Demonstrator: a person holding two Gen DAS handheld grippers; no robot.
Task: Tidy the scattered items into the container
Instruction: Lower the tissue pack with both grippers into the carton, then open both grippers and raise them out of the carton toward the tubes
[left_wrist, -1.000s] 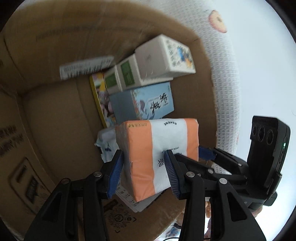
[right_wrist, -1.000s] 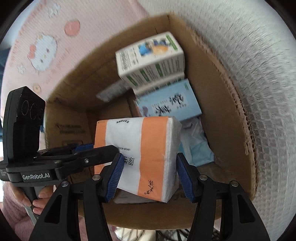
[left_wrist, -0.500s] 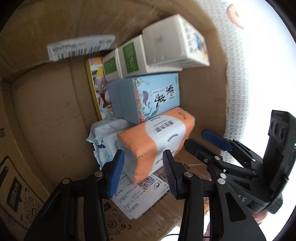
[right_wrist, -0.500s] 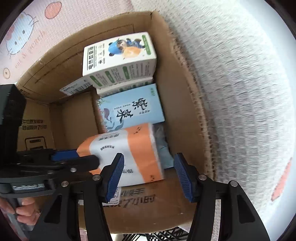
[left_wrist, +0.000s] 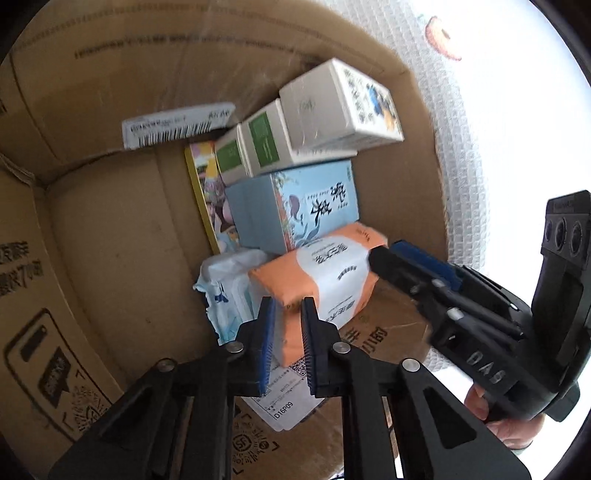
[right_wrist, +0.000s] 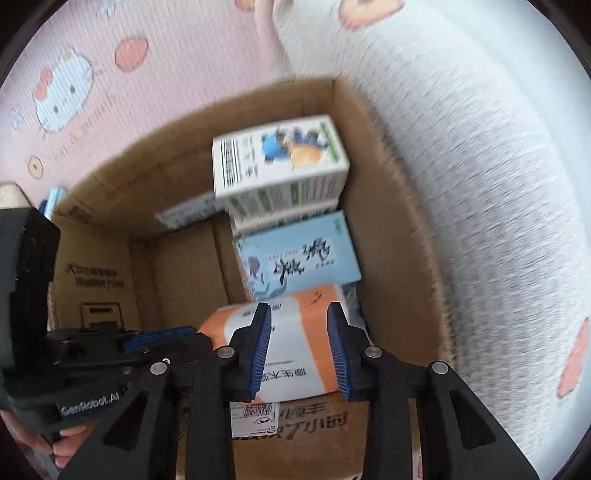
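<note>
We take this for a home, most likely a bedroom or a child's room. The cardboard box (right_wrist: 399, 258) stands on a soft pink quilted cover (right_wrist: 155, 85) printed with a cartoon cat face (right_wrist: 61, 94) and round orange shapes, and a white waffle-textured blanket (right_wrist: 480, 184) lies right against the box's side. What fills the box is household stuff: a soft pack of tissues in orange and white (left_wrist: 325, 273), a light blue tissue box (left_wrist: 314, 203), small white-and-green cartons (left_wrist: 266, 144) and a pack of wet wipes (left_wrist: 229, 280). The box itself is a reused shipping carton carrying courier labels (left_wrist: 177, 123).
</note>
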